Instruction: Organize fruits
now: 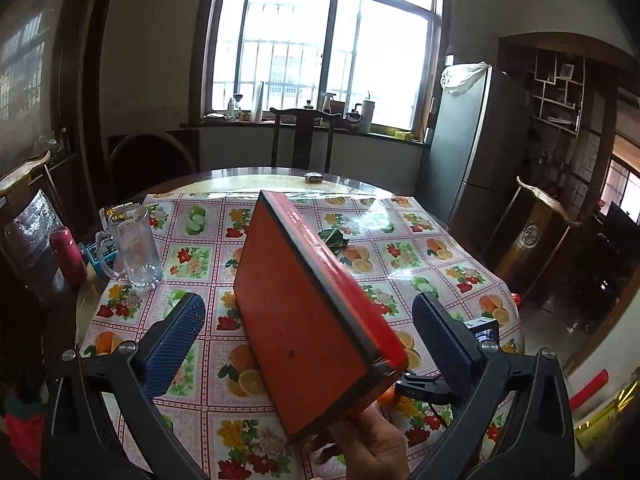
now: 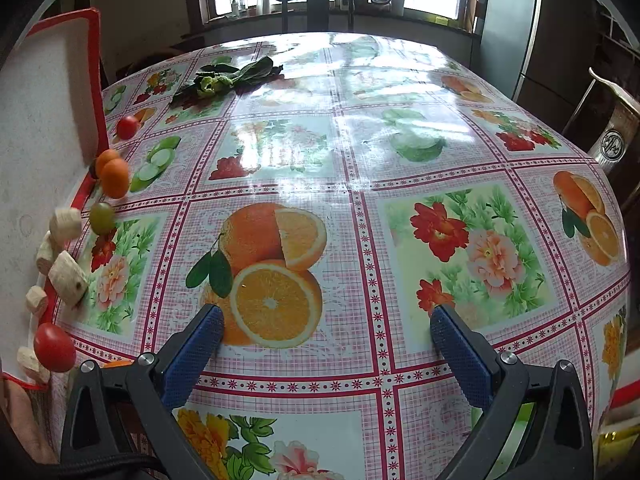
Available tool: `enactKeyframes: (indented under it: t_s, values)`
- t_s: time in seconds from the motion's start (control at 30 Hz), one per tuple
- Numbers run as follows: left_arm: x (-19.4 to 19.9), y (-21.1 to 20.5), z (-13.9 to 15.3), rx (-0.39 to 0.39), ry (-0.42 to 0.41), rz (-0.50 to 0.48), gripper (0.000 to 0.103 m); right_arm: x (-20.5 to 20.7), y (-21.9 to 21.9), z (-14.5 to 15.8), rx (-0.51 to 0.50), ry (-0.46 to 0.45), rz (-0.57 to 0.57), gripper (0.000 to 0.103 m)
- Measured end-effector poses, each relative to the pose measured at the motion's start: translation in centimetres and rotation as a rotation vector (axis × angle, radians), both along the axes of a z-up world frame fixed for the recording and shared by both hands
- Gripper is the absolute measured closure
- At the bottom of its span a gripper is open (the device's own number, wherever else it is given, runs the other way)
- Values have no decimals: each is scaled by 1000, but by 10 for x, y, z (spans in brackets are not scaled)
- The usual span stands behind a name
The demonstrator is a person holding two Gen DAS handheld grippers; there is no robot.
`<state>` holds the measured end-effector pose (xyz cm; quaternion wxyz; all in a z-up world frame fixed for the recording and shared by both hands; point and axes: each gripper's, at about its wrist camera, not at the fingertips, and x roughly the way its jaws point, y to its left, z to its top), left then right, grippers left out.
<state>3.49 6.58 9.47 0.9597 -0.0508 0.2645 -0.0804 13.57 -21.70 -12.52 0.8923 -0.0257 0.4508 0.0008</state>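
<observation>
Jaws wide, empty; fruits (image 2: 115, 178) spilling from tilted tray (image 2: 44, 132), far left.

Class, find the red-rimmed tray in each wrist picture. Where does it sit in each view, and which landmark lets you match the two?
Left wrist view: the red-rimmed tray fills the centre, tilted steeply, underside toward the camera, a hand at its lower edge.
Right wrist view: the tray stands at the far left edge, white inside showing, fruit spilling beside it.
Shared landmark: the dark chair under the window.
</observation>
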Motion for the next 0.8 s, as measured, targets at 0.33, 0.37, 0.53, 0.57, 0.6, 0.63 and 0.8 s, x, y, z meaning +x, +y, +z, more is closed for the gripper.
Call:
enactKeyframes:
  t_s: [0.33,0.37,0.53,0.57,0.6,0.63,0.8]
  values:
    - [-16,25,8,-22,-39,29,0,1,-2,1,3,0,2,1]
    - [-16,26,7,-15,-41,41,0,1,-2,1,2,-1,2,1]
    - [1,26,-21,24,26,76,0,1,-2,0,4,-2,2,1]
    - [4,26,-31,15,46,67,0,1,-2,0,5,-2,2,1]
    - [8,25,-41,6,69,51,0,1,-2,0,5,-2,2,1]
    - [12,22,-52,2,91,37,0,1,-2,1,4,-3,2,1]
    - [26,-7,-101,5,187,10,0,1,-2,1,4,-3,2,1]
